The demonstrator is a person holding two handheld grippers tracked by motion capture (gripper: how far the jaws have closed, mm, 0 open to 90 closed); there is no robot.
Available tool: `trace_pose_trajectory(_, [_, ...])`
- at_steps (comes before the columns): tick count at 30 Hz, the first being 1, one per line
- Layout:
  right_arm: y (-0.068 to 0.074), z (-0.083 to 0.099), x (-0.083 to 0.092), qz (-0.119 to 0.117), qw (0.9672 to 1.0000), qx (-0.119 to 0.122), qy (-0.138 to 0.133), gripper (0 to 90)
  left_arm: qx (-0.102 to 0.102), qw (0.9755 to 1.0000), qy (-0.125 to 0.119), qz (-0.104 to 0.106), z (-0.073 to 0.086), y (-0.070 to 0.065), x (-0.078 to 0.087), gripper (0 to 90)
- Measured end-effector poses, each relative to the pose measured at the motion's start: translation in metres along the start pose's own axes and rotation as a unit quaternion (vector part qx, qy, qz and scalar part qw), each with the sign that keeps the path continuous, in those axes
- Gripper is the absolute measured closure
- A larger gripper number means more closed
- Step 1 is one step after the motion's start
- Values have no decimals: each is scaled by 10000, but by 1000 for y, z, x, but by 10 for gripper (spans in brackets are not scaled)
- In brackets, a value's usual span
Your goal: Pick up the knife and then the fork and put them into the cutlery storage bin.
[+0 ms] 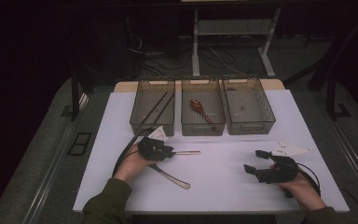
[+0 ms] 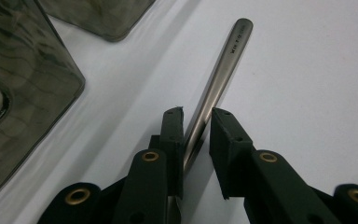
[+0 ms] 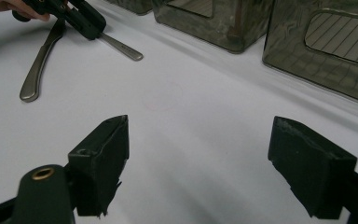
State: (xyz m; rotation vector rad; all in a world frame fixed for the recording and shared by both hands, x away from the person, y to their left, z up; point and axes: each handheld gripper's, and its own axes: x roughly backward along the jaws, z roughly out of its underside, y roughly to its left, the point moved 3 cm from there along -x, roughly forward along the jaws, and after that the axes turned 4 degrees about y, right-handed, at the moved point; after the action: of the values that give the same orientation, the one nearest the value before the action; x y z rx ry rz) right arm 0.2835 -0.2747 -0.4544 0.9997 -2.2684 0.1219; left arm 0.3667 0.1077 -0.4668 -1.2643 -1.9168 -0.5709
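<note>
Steel cutlery handle (image 2: 216,77), long, slim and brushed grey with tiny engraved lettering near its rounded end, lies flat on the white table (image 1: 223,186) and runs between the two black jaws of the left gripper (image 2: 196,112). In the left gripper view it starts at the lower middle of the frame and slants up to the upper right of centre. One jaw lies against the handle's side, while a narrow gap shows between the handle and the other jaw, so the jaws stand nearly together around it without a plain clamp. In the high view this gripper sits left of centre, and the handle sticks out of it toward the middle of the frame.

A second steel utensil (image 1: 170,177) lies just below the left hand (image 1: 131,164), slanting toward the lower middle.

The right gripper (image 3: 198,158) rests at the lower right of the high view, well apart from the cutlery, its jaws spread wide with bare table between them.

Three smoky translucent plastic bins (image 1: 203,106) stand side by side along the far edge of the table. The middle one holds a red-brown spoon (image 1: 200,109), and the left one holds dark thin sticks (image 1: 156,108).
</note>
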Motion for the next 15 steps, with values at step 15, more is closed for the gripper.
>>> trace_pose_trajectory(15, [0,0,-1,-15,10000,10,5,197,-580,9981,-23,202,-4,-6,-3,825])
